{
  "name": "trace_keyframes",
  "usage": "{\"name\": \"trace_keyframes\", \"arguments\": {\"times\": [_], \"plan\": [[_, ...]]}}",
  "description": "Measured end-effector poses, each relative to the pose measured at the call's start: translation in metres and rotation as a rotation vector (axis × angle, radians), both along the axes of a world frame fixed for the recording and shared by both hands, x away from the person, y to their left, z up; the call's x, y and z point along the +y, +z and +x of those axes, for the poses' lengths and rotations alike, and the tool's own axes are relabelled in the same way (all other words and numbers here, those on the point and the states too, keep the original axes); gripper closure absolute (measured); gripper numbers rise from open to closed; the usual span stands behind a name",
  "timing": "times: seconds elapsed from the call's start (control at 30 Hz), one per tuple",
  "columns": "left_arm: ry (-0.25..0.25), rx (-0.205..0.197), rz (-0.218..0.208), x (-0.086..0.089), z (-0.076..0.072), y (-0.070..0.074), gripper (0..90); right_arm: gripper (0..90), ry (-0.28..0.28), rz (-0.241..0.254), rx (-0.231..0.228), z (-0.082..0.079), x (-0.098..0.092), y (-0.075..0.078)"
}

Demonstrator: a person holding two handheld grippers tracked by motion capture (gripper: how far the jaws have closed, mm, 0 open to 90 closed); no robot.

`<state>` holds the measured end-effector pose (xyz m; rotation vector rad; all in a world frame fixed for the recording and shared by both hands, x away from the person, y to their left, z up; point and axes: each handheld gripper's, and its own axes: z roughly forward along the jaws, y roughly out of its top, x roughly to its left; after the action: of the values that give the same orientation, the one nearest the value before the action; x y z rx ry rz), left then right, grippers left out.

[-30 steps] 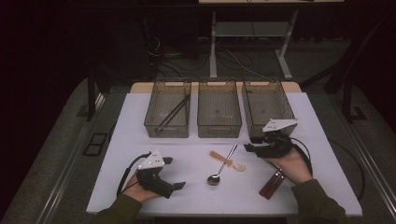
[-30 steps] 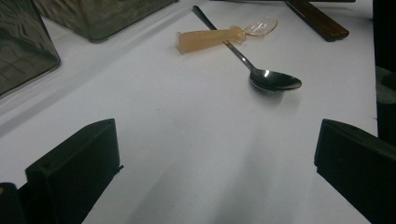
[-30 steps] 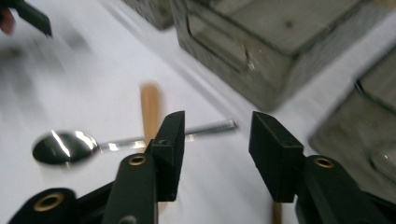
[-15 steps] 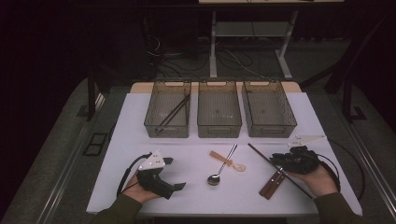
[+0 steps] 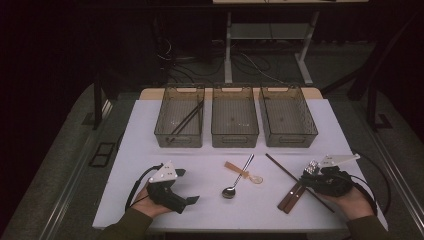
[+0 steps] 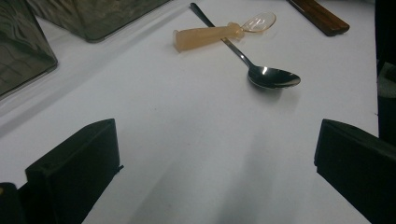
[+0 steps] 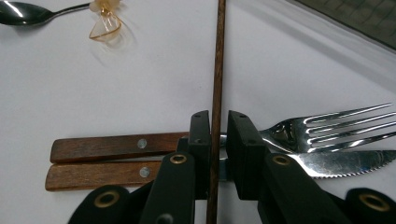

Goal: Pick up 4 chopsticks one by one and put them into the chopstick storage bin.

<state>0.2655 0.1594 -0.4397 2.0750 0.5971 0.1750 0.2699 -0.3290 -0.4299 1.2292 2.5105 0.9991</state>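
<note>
My right gripper (image 5: 307, 182) rests at the table's front right, shut on a thin dark wooden chopstick (image 5: 285, 170) that lies diagonally on the white table. In the right gripper view the chopstick (image 7: 217, 70) runs straight up between the closed jaws of this gripper (image 7: 218, 135). Beneath them lie a fork (image 7: 327, 122) and a knife (image 7: 345, 163) with wooden handles (image 7: 112, 144). My left gripper (image 5: 186, 186) sits at the front left, open and empty, and its own view (image 6: 215, 163) shows bare table between the jaws.
A metal spoon (image 5: 236, 181) and an amber plastic spoon (image 5: 243, 172) lie crossed mid-table. Three clear bins stand in a row behind: the left bin (image 5: 180, 137) holds dark chopsticks, beside it the middle bin (image 5: 235, 137) and the right bin (image 5: 290, 136).
My right gripper moved from in front of the right bin toward the front right edge of the table. The left gripper stayed put.
</note>
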Motion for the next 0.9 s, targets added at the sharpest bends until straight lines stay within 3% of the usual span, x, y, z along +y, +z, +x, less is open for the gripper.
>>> {"name": "trace_keyframes", "arguments": {"times": [0.57, 0.9], "plan": [[-0.006, -0.001, -0.001, -0.0003, -0.0004, 0.0005, 0.0, 82.0, 0.003, -0.048, 0.013, 0.0029, 0.0028, -0.0075], [-0.007, -0.001, -0.001, -0.0005, -0.0004, 0.0003, 0.0, 84.2, -0.002, -0.034, 0.026, 0.0041, 0.0030, -0.0089]]}}
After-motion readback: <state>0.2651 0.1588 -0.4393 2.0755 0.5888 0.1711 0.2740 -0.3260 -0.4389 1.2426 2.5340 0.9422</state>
